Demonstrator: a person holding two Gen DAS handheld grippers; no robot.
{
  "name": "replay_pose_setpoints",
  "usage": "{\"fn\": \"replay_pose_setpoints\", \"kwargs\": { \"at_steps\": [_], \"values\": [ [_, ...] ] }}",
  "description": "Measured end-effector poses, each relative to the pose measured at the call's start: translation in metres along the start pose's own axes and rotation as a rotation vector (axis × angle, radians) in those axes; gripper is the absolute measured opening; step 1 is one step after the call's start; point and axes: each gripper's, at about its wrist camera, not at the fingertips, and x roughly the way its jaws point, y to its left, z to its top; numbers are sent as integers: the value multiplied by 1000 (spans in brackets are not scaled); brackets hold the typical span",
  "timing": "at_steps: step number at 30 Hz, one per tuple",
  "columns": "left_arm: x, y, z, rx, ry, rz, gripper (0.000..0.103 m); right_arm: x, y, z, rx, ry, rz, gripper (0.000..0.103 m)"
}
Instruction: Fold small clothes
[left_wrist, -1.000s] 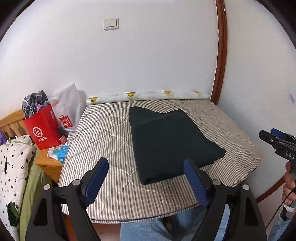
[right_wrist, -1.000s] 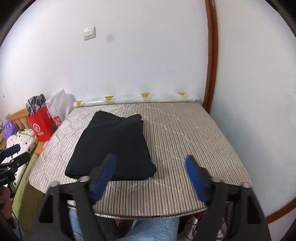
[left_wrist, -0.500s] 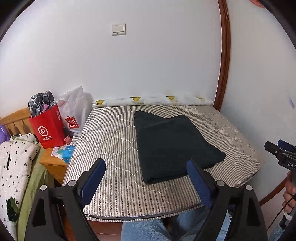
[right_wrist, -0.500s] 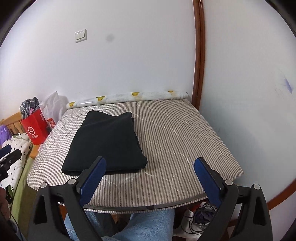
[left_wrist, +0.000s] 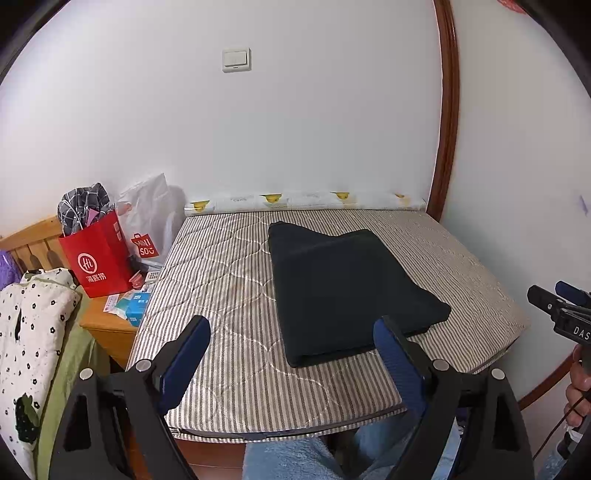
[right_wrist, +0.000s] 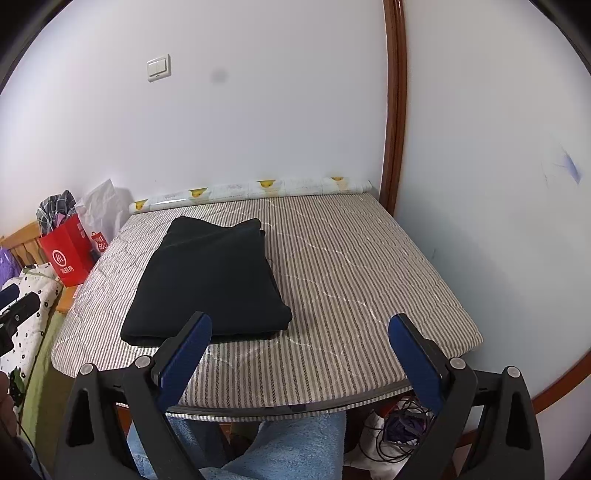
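A black garment (left_wrist: 343, 288) lies folded into a neat rectangle on the striped mattress pad (left_wrist: 221, 280); it also shows in the right wrist view (right_wrist: 210, 280), on the left half of the pad (right_wrist: 351, 266). My left gripper (left_wrist: 291, 354) is open and empty, held back above the pad's near edge, in front of the garment. My right gripper (right_wrist: 299, 350) is open and empty, also back over the near edge, to the right of the garment. Neither touches the cloth.
A red paper bag (left_wrist: 98, 258) and a white plastic bag (left_wrist: 147, 221) stand on a wooden nightstand (left_wrist: 107, 325) left of the pad. A spotted quilt (left_wrist: 26, 325) lies further left. White walls close the back and right. Cables (right_wrist: 399, 432) lie under the pad's near right corner.
Both grippers have pulled back and up from the folded garment, so more of the pad and room shows. The garment has not moved.
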Motion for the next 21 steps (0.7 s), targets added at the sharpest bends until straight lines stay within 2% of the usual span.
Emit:
{"fn": "replay_pose_setpoints", "kwargs": {
  "at_steps": [21],
  "values": [
    [-1,-5,2,-9,-7,12,90,-3,3,-1,6,1,-3,96]
  ]
}}
